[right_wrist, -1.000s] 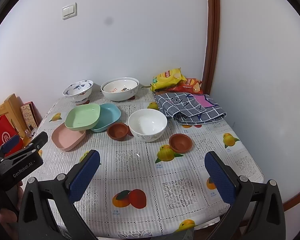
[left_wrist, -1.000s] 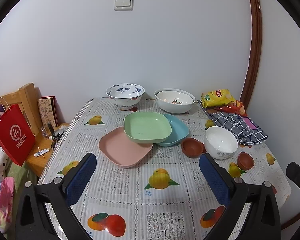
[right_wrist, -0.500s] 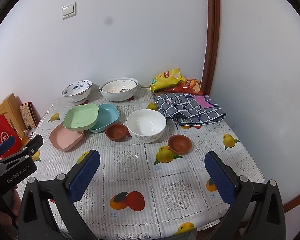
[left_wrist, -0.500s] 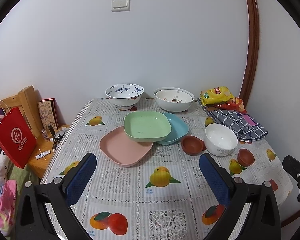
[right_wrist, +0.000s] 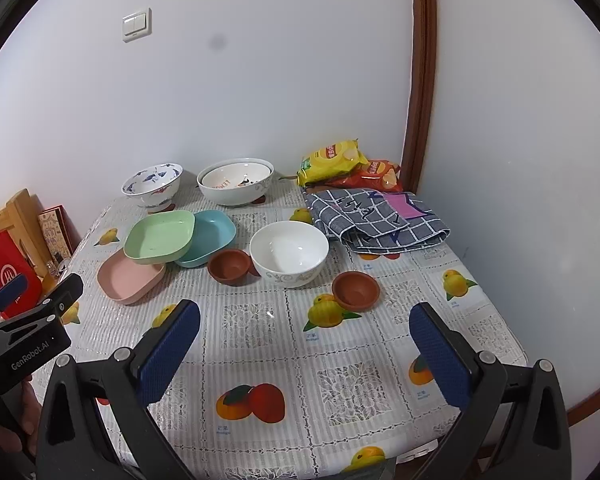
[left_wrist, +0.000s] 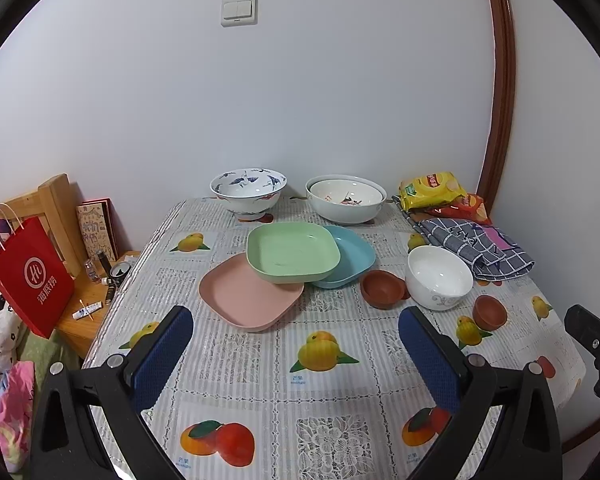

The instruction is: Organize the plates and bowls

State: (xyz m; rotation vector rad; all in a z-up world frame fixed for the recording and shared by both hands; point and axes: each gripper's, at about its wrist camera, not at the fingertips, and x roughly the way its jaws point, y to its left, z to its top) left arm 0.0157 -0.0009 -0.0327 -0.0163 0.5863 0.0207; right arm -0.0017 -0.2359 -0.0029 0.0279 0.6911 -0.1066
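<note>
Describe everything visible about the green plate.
The green plate is a pale, rounded-square dish with a raised rim, plastic-looking, empty and upright. It sits tilted on top of two others, overlapping the pink plate toward the camera and the blue plate to its right. Neither gripper touches it.

The counter (left_wrist: 332, 396), under a fruit-print cloth, carries a pink plate (left_wrist: 248, 296) and blue plate (left_wrist: 350, 254) with a green plate (left_wrist: 292, 250) propped across them, two patterned bowls (left_wrist: 248, 188) at the back, a white bowl (left_wrist: 438, 276), two brown cups (left_wrist: 382, 288), snack bags (left_wrist: 432, 190) and a checked cloth (left_wrist: 476, 250).
</note>
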